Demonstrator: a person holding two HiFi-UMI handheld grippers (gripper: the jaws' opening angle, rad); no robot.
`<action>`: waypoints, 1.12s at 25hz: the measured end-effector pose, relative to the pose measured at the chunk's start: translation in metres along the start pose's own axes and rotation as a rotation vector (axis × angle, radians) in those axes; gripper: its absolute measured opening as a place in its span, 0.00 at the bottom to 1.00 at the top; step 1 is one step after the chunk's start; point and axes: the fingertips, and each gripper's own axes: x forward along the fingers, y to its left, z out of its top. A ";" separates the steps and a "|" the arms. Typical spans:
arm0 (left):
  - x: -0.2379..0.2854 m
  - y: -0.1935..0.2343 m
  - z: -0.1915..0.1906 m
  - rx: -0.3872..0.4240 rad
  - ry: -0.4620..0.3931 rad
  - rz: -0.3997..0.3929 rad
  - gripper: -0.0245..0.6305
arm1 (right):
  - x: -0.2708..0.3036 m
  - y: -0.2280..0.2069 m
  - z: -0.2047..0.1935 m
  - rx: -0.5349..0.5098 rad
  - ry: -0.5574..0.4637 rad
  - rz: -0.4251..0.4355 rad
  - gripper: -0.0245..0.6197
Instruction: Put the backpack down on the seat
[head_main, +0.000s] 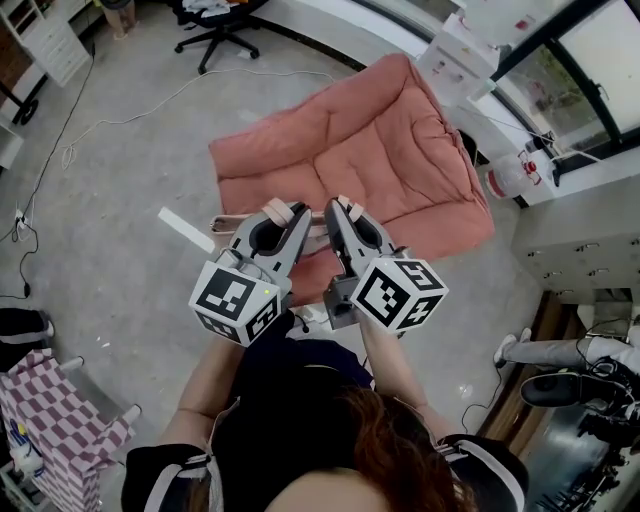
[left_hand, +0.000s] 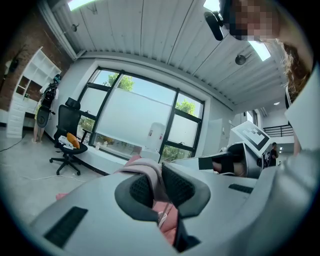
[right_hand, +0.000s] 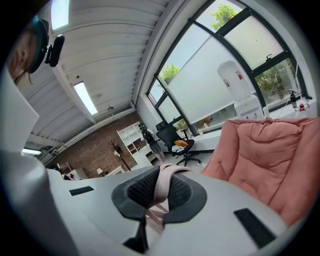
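Observation:
The seat (head_main: 370, 150) is a salmon-pink padded floor chair lying open on the concrete floor ahead of me; it also fills the right of the right gripper view (right_hand: 270, 160). My left gripper (head_main: 285, 212) is shut on a pale pink backpack strap (left_hand: 150, 175). My right gripper (head_main: 345, 208) is shut on the other strap (right_hand: 162, 185). Both are held side by side at the seat's near edge. The backpack (left_hand: 167, 212) hangs below the jaws as pink fabric with a zip pull, and is mostly hidden behind the grippers in the head view.
A black office chair (head_main: 215, 25) stands at the back left. A white water dispenser (head_main: 465, 50) and a window ledge lie behind the seat. White drawers (head_main: 580, 240) stand on the right. Cables (head_main: 100, 120) run over the floor at the left, with a checkered bag (head_main: 60, 420) beside me.

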 end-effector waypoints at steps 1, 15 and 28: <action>0.004 0.003 -0.002 -0.005 0.005 0.003 0.09 | 0.004 -0.004 0.000 0.004 0.007 -0.001 0.10; 0.049 0.049 -0.051 -0.087 0.103 0.023 0.09 | 0.056 -0.059 -0.027 0.037 0.097 -0.030 0.10; 0.077 0.079 -0.094 -0.116 0.154 0.001 0.09 | 0.088 -0.099 -0.054 0.078 0.154 -0.065 0.10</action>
